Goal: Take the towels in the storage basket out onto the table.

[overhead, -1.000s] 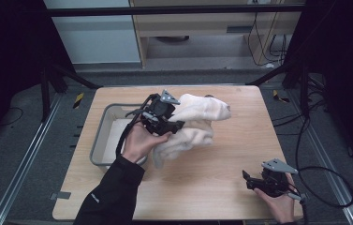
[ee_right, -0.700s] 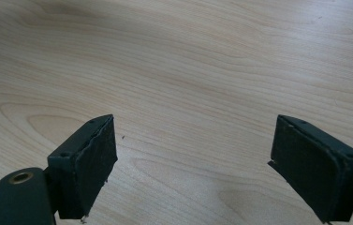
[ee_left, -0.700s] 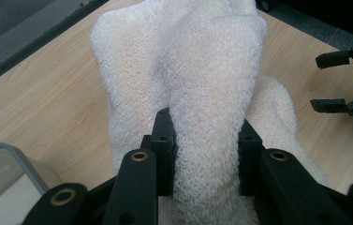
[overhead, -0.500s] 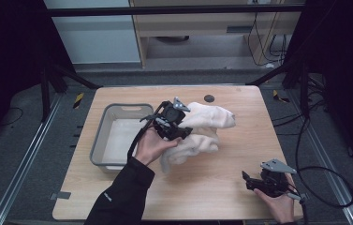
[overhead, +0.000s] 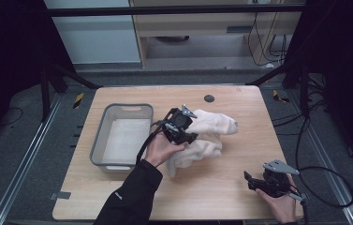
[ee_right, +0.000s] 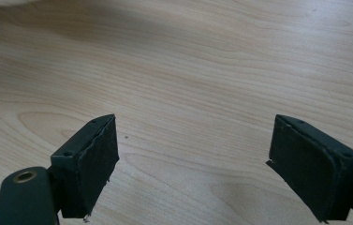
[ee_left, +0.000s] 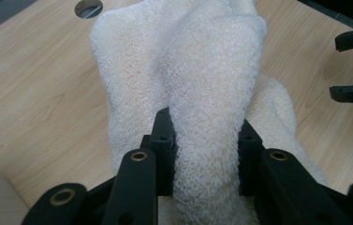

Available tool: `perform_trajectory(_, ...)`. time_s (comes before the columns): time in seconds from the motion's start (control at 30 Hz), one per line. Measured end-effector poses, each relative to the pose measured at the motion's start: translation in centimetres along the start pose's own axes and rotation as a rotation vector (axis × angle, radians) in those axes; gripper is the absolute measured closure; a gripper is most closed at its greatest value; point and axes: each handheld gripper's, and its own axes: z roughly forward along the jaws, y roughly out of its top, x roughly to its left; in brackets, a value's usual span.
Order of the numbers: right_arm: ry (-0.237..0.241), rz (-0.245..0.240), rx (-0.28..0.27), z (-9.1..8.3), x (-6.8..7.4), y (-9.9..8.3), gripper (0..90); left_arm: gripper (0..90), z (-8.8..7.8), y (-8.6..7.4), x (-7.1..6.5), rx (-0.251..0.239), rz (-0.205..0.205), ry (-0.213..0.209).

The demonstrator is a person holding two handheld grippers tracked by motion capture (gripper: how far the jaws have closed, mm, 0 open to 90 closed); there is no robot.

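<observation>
The cream, nubbly terry towel [overhead: 202, 136] lies bunched at mid-tabletop [overhead: 221, 197], just right of the grey plastic basin [overhead: 98, 140]. The left claw [overhead: 186, 133] pinches a fold of it, jaws clamped on the cloth. The right claw [overhead: 253, 180], jaws wide and empty, hovers well apart near the tabletop's right front corner.

The left gripper [overhead: 180, 127] has pulled the white towel [overhead: 207, 136] rightward, away from the grey bin [overhead: 100, 140]. The towel now seems clear of the bin.
</observation>
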Motion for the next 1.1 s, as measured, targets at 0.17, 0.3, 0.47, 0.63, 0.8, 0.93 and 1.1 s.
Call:
perform_trajectory(0.17, 0.0, 0.002, 0.011, 0.0, 0.0, 0.0, 15.6, 68.2, 1.1, -0.5, -0.1, 0.022, 0.008, -0.006)
perform_trajectory(0.3, 0.001, 0.011, 0.01, 0.0, -0.1, -0.1, 15.3, 68.0, 1.9, -0.8, -0.2, 0.034, 0.009, -0.01)
perform_trajectory(0.47, -0.004, 0.003, 0.019, 0.2, -0.2, -0.1, 14.7, 67.2, 3.0, -1.3, -0.3, 0.054, 0.027, -0.01)
perform_trajectory(0.63, -0.003, 0.008, 0.023, 0.1, -0.1, -0.1, 14.6, 66.4, 4.3, -1.9, -0.4, 0.083, 0.027, -0.013)
perform_trajectory(0.8, -0.008, 0.002, 0.026, 0.2, -0.2, -0.2, 14.4, 64.2, 4.9, -2.6, -0.2, 0.096, 0.009, -0.017)
perform_trajectory(0.93, -0.007, 0.003, 0.033, 0.3, -0.1, -0.2, 14.4, 60.6, 5.2, -3.0, 0.0, 0.108, 0.006, -0.019)
perform_trajectory(1.1, -0.007, 0.0, 0.032, 0.3, -0.1, -0.2, 14.3, 53.5, 5.7, -3.6, 0.1, 0.125, 0.006, -0.025)
